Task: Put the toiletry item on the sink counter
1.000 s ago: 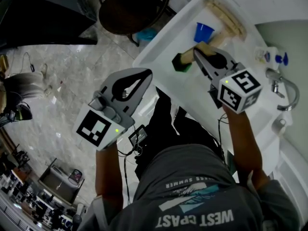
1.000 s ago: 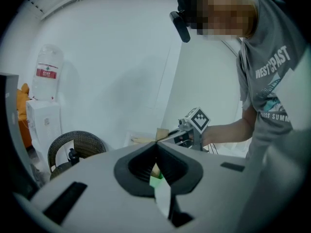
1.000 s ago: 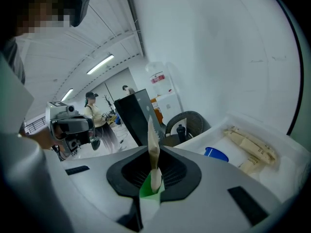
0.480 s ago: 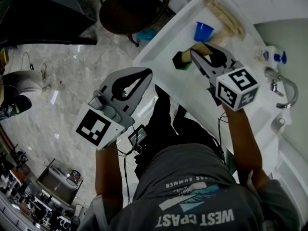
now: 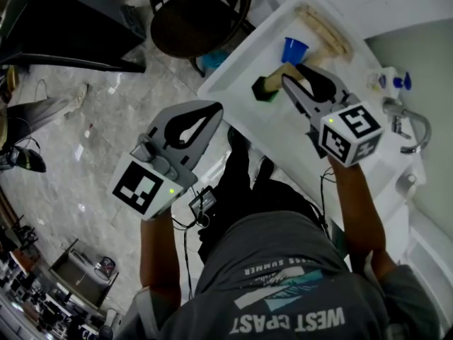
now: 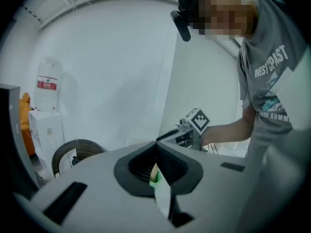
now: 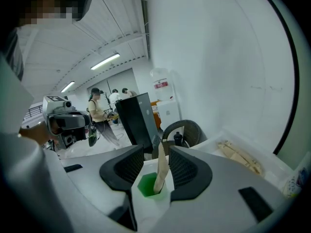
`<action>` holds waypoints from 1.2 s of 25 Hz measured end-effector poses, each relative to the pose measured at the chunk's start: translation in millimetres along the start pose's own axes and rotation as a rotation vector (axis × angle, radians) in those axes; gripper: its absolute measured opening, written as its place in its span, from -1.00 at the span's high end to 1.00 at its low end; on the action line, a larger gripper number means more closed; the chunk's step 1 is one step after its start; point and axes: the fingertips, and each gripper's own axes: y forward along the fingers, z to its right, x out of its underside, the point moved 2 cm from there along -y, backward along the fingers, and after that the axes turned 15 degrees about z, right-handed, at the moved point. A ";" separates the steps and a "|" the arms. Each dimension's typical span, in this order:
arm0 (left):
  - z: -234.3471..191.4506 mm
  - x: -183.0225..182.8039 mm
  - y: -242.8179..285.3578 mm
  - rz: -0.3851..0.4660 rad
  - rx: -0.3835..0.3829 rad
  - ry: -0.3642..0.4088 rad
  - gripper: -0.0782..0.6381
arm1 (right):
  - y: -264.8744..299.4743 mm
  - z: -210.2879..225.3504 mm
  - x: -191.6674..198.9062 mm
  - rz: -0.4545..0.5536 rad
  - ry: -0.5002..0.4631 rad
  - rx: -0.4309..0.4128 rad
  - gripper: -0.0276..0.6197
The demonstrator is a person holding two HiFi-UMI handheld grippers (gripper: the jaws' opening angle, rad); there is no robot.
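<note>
The right tongs [image 5: 291,73] have just been opening: a second ago they pinched the tube [image 5: 277,81], and now they stand wide with the tube loose between them. They have also lifted a little. The tube itself has stayed where it was. It stands tilted on its green cap on the white surface [image 5: 237,73], near the edge closest to the person. In the right gripper view the tube [image 7: 160,171] rises between the two dark pads, nearer the right one, and neither pad presses on it.

A blue cup [image 5: 294,49] sits just beyond the tube, and a pale wooden piece [image 5: 325,25] lies further along the surface. A tap [image 5: 414,122] is at the right.

The left tongs [image 5: 214,110] hang over the marble floor [image 5: 85,119], well apart from the surface, tips together and gripping nothing. A dark basket [image 5: 198,13] stands on the floor beside the surface.
</note>
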 end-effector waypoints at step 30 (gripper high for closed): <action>140.1 -94.2 -50.8 0.122 -0.034 0.227 0.77 | -167.3 -77.3 -122.5 0.288 -0.131 -0.090 0.49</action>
